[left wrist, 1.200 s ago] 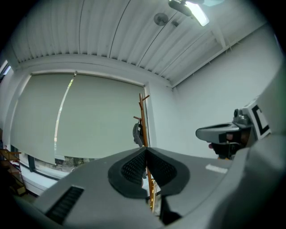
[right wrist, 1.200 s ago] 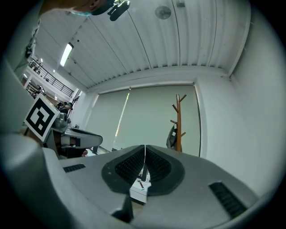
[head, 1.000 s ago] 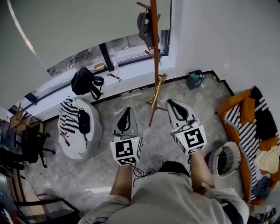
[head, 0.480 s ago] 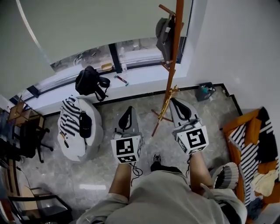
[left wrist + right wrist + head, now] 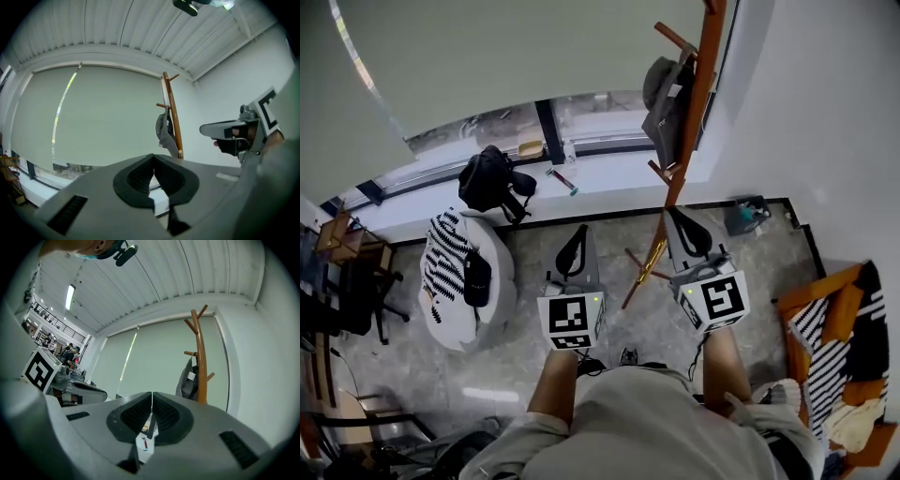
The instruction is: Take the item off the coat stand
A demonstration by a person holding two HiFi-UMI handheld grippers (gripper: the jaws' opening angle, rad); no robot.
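While the grey item (image 5: pixel 666 105) hung on the stand (image 5: pixel 700 84), at 12 o'clock from the right gripper (image 5: pixel 682 230), both that and the left gripper (image 5: pixel 573 246) had jaws together, empty; neither touched the item.

No legible txt; tag (image 5: pixel 191 376) on hanging item (image 5: pixel 185 388) too small.

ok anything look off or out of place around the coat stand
Nothing looks spilled or damaged. The coat stand stands upright in both gripper views, with the grey item hanging from a peg. The only mild clutter is a black backpack slumped on the window sill.
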